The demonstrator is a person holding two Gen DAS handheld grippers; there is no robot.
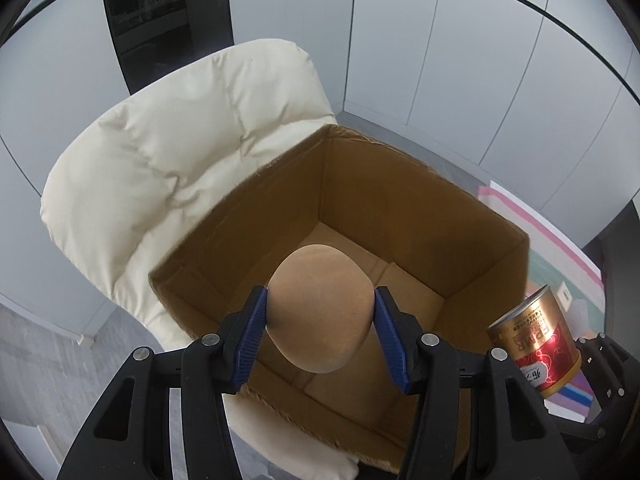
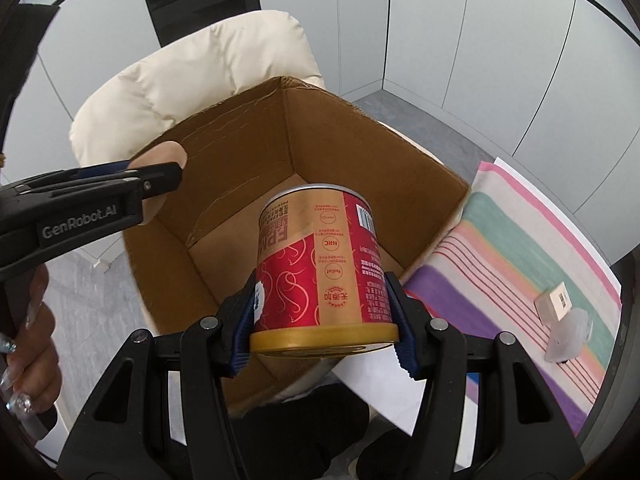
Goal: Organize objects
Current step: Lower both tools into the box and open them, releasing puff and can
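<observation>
My left gripper point(image 1: 320, 320) is shut on a smooth tan potato-like object point(image 1: 320, 310), held above the open cardboard box point(image 1: 400, 184) that rests on a cream padded chair point(image 1: 160, 140). The box floor shows bare. My right gripper point(image 2: 324, 316) is shut on a red and gold can point(image 2: 320, 264), held upside down over the box point(image 2: 240, 136) near its front right. The can point(image 1: 536, 344) also appears at the right edge of the left wrist view. In the right wrist view the left gripper point(image 2: 160, 176) comes in from the left with the tan object point(image 2: 164, 156) between its fingers.
A striped cloth point(image 2: 512, 248) lies to the right of the box, with a small white box point(image 2: 556, 302) and a clear plastic piece point(image 2: 568, 336) on it. A hand point(image 2: 32, 336) holds the left tool. Grey wall panels stand behind the chair.
</observation>
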